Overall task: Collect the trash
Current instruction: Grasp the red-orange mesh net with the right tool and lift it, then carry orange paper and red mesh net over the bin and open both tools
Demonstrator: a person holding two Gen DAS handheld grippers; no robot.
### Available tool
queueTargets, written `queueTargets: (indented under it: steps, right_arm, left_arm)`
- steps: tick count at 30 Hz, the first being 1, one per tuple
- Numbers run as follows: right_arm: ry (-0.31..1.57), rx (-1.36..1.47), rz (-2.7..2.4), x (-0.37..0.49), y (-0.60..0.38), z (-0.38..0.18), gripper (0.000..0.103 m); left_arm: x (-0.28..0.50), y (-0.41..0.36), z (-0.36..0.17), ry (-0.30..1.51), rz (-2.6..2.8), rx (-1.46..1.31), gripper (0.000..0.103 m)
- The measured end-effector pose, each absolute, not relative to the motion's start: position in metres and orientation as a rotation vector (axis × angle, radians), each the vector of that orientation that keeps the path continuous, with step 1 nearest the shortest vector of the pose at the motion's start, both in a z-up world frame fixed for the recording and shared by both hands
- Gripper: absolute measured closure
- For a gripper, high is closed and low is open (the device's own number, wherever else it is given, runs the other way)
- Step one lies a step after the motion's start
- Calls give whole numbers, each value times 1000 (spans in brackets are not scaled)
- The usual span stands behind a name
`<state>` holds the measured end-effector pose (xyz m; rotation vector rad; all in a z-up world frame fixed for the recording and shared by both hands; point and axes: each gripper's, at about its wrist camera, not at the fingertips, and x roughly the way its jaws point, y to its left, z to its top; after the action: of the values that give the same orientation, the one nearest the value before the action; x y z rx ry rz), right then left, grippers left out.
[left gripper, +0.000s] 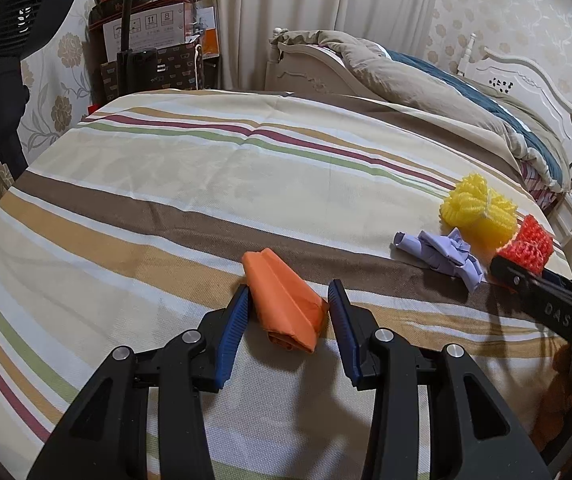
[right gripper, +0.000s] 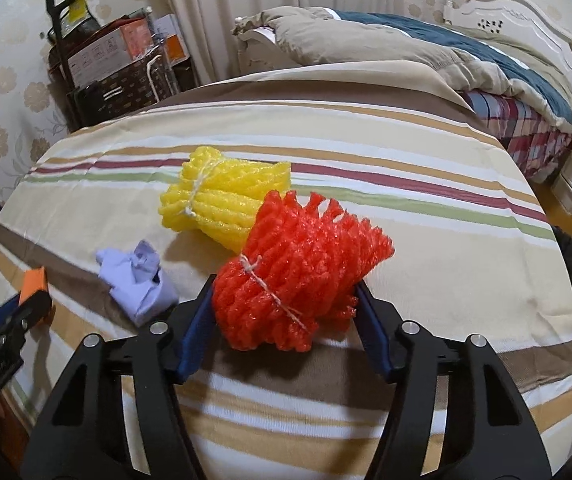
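Note:
A folded orange paper wad [left gripper: 286, 304] lies on the striped cloth [left gripper: 166, 200], and my left gripper [left gripper: 289, 286] is shut on it, both blue pads against its sides. The same wad [right gripper: 34, 284] shows at the left edge of the right wrist view. My right gripper [right gripper: 284, 283] is shut on a red foam net bundle [right gripper: 297, 272] tied with string, its pads touching both sides. Just behind the red bundle lies a yellow foam net bundle [right gripper: 222, 200]. A crumpled lilac paper [right gripper: 138, 280] rests to the left of the right gripper.
A bed with a rumpled beige and blue quilt [left gripper: 445, 92] stands beyond the cloth's far right edge. Stacked boxes and bags [left gripper: 154, 52] fill the back left corner beside a curtain [left gripper: 286, 8]. A dark fan [left gripper: 6, 20] stands at the left.

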<state>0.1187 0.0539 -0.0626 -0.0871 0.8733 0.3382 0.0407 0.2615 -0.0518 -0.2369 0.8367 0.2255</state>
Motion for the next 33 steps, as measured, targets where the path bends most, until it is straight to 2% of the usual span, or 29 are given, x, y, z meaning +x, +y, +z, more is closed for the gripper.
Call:
queueTargets:
  steps: [15, 33]
  right_arm:
    - [858, -72, 328, 81, -1, -60, 42]
    - [812, 22, 200, 53, -109, -55, 42]
  left_arm:
    - [29, 232, -43, 792, 158, -216, 61]
    - [30, 100, -30, 757, -81, -136, 61]
